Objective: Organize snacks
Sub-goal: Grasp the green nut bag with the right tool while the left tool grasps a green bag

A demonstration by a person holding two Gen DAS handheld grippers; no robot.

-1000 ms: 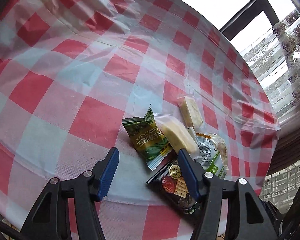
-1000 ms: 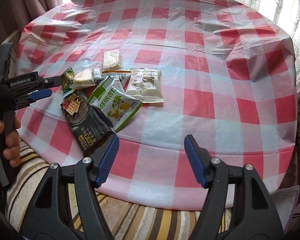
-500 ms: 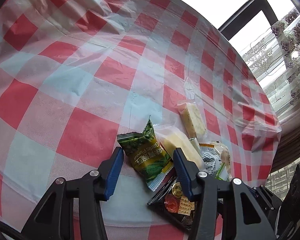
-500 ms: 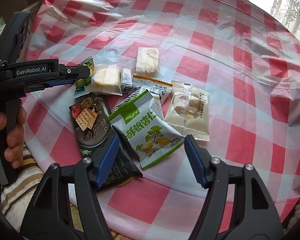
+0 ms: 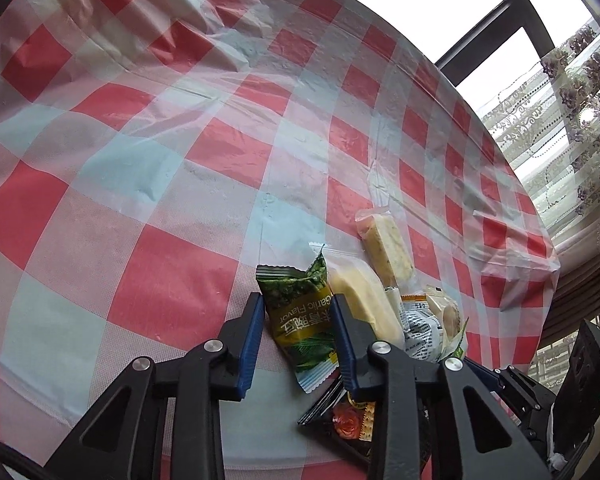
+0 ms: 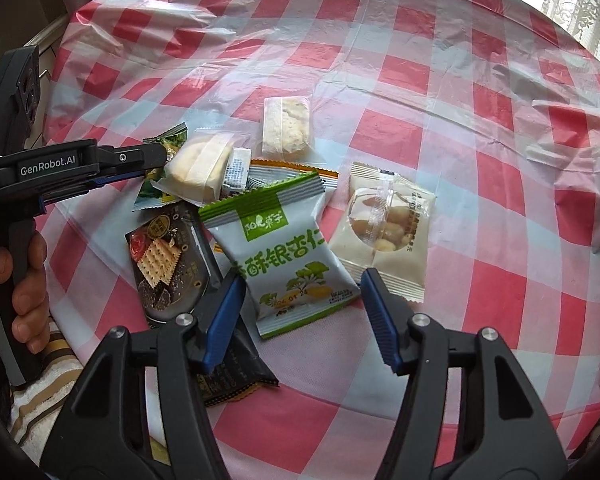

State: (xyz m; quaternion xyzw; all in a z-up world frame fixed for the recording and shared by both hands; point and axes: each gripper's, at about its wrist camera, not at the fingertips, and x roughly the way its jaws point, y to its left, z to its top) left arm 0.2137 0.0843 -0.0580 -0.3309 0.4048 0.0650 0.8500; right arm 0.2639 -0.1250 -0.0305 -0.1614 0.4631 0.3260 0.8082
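A small heap of snack packets lay near the lower edge of the tabletop [image 6: 380,40], which was covered with a red-and-white checked plastic cloth. In the left wrist view, the dark green packet [image 5: 300,320] printed "Garlic Flavor" sat at lower centre between the blue pads of the left gripper [image 5: 298,320]; its jaws were closing around the packet, narrow, and whether the pads already pressed on it could not be told. Just right of it lay a clear-wrapped yellow cake [image 5: 364,304], and beyond that, toward the right, a pale crumbly bar [image 5: 388,248] in clear wrap.

In the right wrist view, the white-and-green packet [image 6: 288,256] lay at centre, its lower end between the pads of the right gripper [image 6: 302,308], whose jaws stood fairly wide and were closing, with gaps on both sides of the packet. To the left of that packet, partly under it, lay a black cracker packet [image 6: 168,268]. To its right lay a beige packet [image 6: 388,232] with a clear window showing nuts. Above these a second clear-wrapped pale bar [image 6: 288,128] lay alone on the cloth.

At the left edge of the right wrist view a hand [image 6: 24,276] gripped the black handle of the left gripper. Lace curtains [image 5: 560,128] hung at the upper right of the left wrist view.
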